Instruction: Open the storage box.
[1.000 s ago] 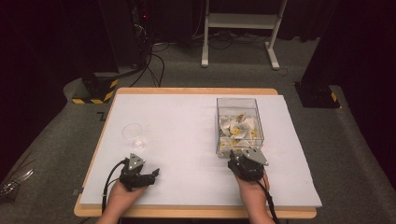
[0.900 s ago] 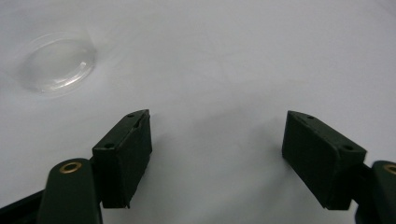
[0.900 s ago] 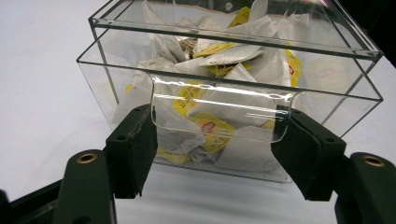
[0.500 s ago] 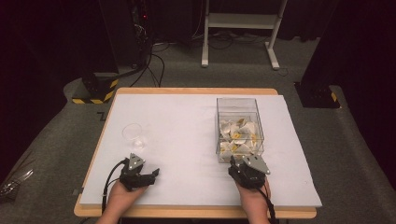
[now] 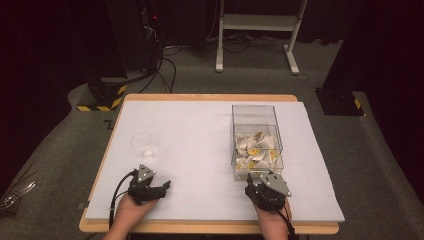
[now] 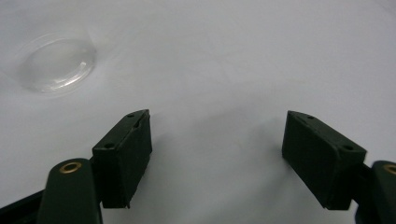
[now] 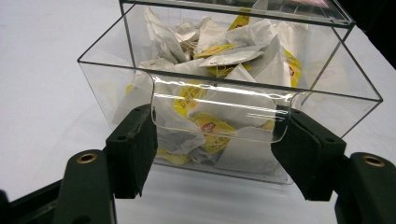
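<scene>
Surface (image 5: 200, 130): a white sheet over a wooden-edged top, filling the middle of the high view; both tools sit near its bottom edge.
Clear box (image 5: 256, 142): an open-topped transparent box at right of centre in the high view, heaped with white and yellow tea bag packets (image 7: 212, 126); in the right gripper view it takes up the upper and middle frame, its near wall with a scooped cut-out straight ahead of the fingers.
Right gripper (image 5: 261, 186): lower right of the high view, just below the box's near wall; in the right gripper view its fingers (image 7: 133, 147) stand wide apart, level with either end of the cut-out, with nothing between them.
Left gripper (image 5: 159, 188): lower left of the high view, held in a hand (image 5: 132, 212); its fingers (image 6: 125, 156) are spread wide over the bare sheet, holding nothing.
Plastic cup (image 5: 142, 145): small, clear, upright, just above the left gripper in the high view; upper left of the left gripper view, well apart from the fingers.
</scene>
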The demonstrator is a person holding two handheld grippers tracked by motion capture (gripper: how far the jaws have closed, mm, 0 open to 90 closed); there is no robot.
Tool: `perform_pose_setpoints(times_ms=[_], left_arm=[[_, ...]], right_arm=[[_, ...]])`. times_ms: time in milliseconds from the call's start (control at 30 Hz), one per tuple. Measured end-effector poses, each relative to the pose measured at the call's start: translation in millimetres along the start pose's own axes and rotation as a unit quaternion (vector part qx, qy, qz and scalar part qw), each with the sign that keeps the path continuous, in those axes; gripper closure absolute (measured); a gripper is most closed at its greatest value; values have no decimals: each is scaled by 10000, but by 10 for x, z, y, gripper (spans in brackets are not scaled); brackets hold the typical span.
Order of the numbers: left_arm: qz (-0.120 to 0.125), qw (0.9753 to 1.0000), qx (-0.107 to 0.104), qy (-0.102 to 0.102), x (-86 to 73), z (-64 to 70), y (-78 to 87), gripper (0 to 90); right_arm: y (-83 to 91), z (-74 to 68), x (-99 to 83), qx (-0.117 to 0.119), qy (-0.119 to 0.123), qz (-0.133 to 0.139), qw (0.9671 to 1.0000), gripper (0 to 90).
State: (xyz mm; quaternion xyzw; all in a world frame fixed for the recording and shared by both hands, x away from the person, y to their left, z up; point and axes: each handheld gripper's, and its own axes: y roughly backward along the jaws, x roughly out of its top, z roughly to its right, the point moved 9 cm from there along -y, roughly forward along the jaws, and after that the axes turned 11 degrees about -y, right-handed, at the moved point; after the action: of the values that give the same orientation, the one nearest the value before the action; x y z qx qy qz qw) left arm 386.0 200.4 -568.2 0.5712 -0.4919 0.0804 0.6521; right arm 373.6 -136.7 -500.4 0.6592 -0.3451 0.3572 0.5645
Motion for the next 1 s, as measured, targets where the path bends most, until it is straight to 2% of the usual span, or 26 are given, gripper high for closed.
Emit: perform_pose_setpoints(times_ms=[333,667,700,733,767,1000], left_arm=[[-1,10000,0,0,0,0,0,245],[-1,10000,-1,-1,0,0,0,244],[0,10000,0,0,0,0,0,245],[0,10000,1,2,0,1,0,244],[-1,10000,0,1,0,1,0,245],[-1,10000,1,1,0,1,0,245]], right_arm=[[108,-6,-67,11,-2,13,10000,322],[126,5,-76,78,-8,-9,10000,316],[130,6,-75,116,-44,-11,9999,299],[141,24,-62,152,-85,2,9998,238],[152,36,-57,171,-109,-7,9998,227],[266,122,4,293,-154,92,9994,232]])
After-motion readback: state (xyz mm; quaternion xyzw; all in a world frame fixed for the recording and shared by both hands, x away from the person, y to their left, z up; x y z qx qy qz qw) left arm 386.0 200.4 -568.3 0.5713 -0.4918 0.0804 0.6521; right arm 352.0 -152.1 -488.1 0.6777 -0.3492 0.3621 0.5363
